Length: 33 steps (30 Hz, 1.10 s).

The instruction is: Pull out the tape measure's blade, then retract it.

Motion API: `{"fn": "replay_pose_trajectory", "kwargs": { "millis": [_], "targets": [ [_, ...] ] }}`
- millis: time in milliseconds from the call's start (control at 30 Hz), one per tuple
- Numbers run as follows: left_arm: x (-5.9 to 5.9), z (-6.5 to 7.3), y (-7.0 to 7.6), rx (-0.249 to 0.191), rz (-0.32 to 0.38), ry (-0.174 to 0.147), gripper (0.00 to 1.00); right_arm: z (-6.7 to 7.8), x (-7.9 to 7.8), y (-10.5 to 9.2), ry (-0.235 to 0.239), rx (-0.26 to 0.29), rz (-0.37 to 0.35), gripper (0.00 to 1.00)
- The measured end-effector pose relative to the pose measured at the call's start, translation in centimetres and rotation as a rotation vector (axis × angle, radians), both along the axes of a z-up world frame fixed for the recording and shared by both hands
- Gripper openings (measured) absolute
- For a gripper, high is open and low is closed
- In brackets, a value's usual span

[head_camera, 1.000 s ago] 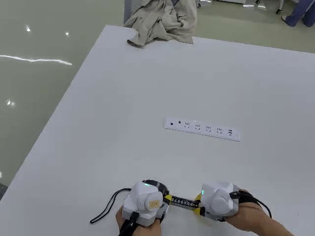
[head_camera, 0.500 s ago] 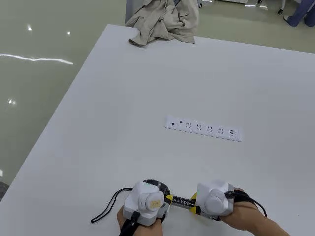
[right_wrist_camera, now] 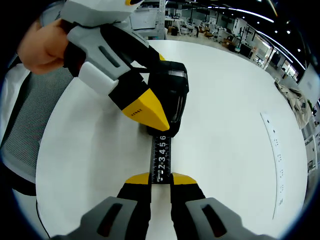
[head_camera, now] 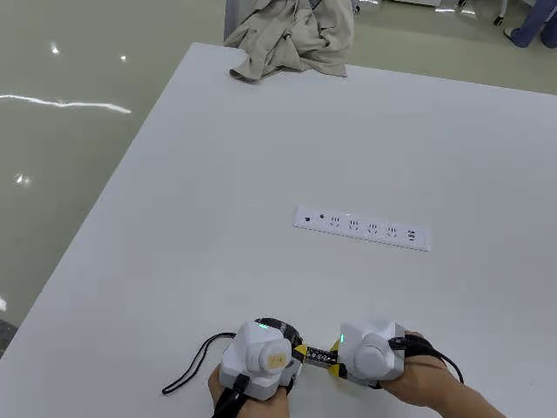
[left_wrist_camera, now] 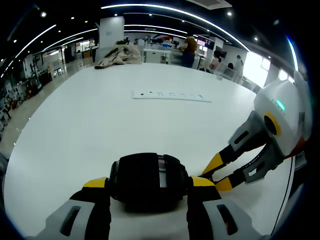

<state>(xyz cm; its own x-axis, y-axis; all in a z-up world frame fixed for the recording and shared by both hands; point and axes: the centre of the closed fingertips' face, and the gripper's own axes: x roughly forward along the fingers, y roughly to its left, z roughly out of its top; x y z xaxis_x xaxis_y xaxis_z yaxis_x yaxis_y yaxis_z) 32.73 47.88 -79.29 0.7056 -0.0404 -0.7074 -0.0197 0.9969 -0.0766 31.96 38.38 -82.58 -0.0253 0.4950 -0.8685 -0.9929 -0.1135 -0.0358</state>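
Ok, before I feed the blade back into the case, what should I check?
1. Left hand-held gripper clamped on the tape measure case: ok.
2. Right hand-held gripper shut on the blade: ok.
3. Blade runs straight from case to the right gripper's jaws, no twist: ok.
4. Blade lock released: cannot tell.
5. Power strip lies apart from both grippers: ok.

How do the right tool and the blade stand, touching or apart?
Touching. The right gripper view shows the right tool clamped on the blade.
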Motion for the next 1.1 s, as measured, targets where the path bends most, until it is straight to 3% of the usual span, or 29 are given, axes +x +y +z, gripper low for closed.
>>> {"fn": "replay_pose_trajectory", "kwargs": {
  "millis": [1100],
  "targets": [
    [0.0, 0.0, 0.0, -0.001, 0.000, -0.008, 0.58, -0.1, -0.1, 2.0, -0.010, 0.011, 0.014, 0.13]
  ]
}}
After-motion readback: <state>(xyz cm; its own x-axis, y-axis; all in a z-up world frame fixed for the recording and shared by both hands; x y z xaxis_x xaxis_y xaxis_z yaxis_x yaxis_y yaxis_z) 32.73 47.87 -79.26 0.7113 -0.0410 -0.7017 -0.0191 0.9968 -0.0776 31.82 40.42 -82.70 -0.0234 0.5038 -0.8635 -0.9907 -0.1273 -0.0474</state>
